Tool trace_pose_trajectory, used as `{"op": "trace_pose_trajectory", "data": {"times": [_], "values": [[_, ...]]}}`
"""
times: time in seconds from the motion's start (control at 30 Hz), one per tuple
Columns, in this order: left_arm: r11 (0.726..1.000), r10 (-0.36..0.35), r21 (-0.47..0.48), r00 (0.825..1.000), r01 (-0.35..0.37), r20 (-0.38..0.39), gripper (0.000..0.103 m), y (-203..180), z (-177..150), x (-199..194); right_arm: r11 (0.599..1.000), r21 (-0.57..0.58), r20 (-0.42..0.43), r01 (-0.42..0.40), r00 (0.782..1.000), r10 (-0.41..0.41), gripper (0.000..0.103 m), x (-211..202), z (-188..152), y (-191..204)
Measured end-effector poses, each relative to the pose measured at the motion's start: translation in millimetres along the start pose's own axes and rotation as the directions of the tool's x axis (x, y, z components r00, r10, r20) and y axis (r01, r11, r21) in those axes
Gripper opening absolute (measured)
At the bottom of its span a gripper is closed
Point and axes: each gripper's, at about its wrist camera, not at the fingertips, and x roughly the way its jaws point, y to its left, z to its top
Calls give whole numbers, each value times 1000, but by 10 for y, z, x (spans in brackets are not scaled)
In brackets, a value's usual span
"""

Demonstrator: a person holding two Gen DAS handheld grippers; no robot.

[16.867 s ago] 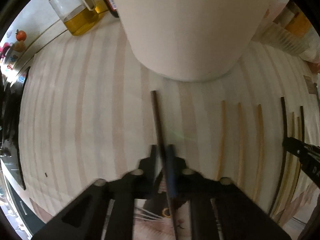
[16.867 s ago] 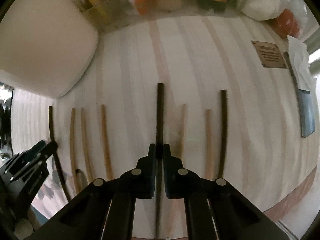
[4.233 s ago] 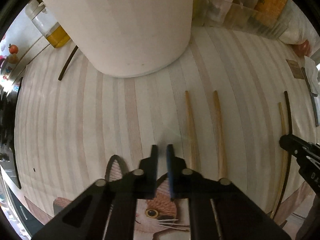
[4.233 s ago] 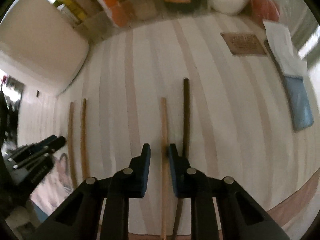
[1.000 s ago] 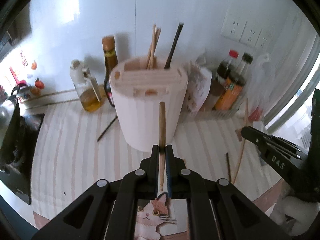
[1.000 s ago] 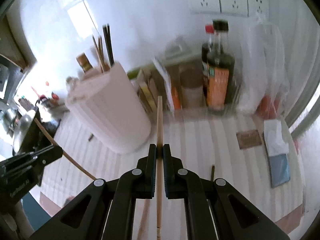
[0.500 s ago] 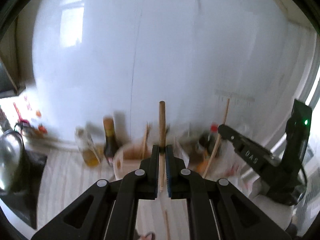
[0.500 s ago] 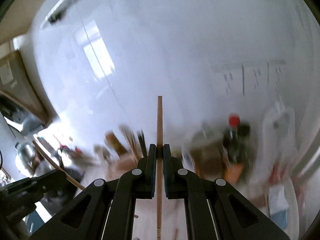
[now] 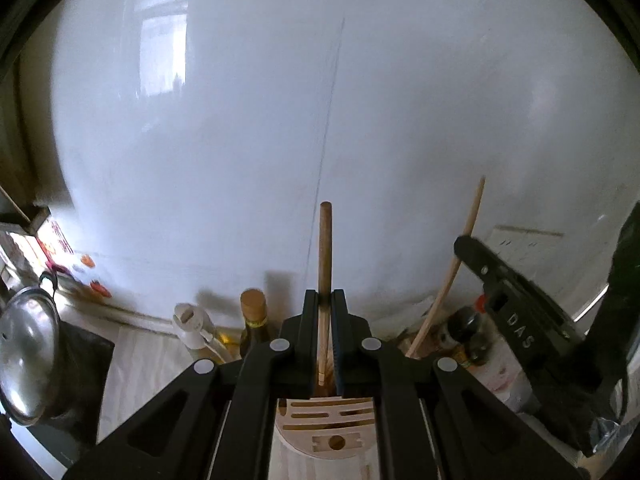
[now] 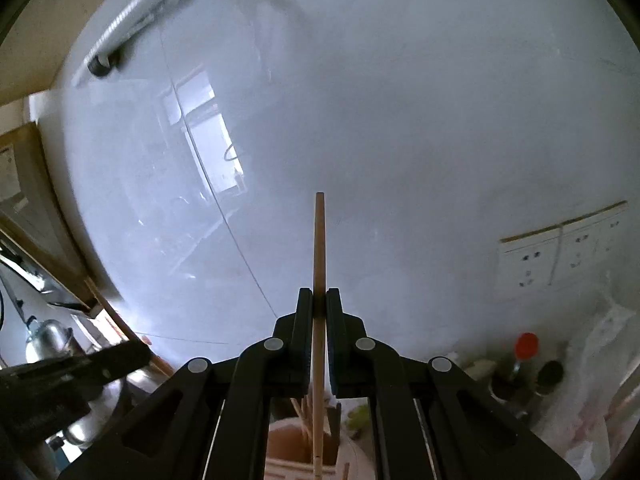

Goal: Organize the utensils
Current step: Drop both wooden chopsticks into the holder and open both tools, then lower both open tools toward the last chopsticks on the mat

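1. Standing upright between the closed fingers of the left gripper (image 9: pixel 324 294), a wooden chopstick (image 9: pixel 325 248) points up toward the white wall (image 9: pixel 280 140); its lower end hangs just above the top of the utensil holder (image 9: pixel 326 430).
2. Directly below that gripper sits the pale wooden utensil holder – its top shows several long slots and one round hole.
3. The right gripper (image 10: pixel 319 294) is clamped on a second wooden chopstick (image 10: pixel 319 248), also held upright, with its lower end over an open compartment of the holder (image 10: pixel 288 452).
4. Other chopsticks (image 10: pixel 305 408) lean inside that compartment – how many is hard to tell, since the arms of the gripper cover most of it.
5. From the left wrist view, the right gripper (image 9: pixel 466 245) appears on the right side with its chopstick (image 9: pixel 460 256) slanting up past it.
6. Behind the holder on the left stand a brown bottle with a cork-coloured cap (image 9: pixel 253 312) and an oil dispenser with a white top (image 9: pixel 192 328).
7. A shiny metal kettle (image 9: pixel 24 364) sits at the far left.
8. On the right are a red-capped bottle (image 10: pixel 525 354), a dark-capped bottle (image 10: pixel 550 374) and wall sockets (image 10: pixel 560 256).
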Motion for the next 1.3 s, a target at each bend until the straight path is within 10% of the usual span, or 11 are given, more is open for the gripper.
{"op": "trace_pose_trajectory", "data": {"times": [0.5,0.6,0.67,0.83,1.13,1.3], "values": [[997,74,-16,989,-77,-130,10,159,-157,550,998,-63,-58,-30,998,27,7,641,-383,8],[995,90,-26,990,-93,-108,36,172,-154,480,997,-60,-84,-44,996,39,8,599,-424,-28],[993,113,-38,990,-116,-82,69,199,-161,400,998,-59,-86,-36,996,31,15,527,-428,-52],[990,120,-68,991,-123,-51,98,265,-256,208,999,-42,-81,-14,997,11,41,202,-389,-179],[987,139,-68,985,-146,-99,103,248,-946,160,995,14,-191,103,977,-99,84,-391,-765,-587],[988,150,-2,966,-153,-212,103,68,-1512,410,979,37,-324,199,929,-177,91,-525,-1338,-974]]}}
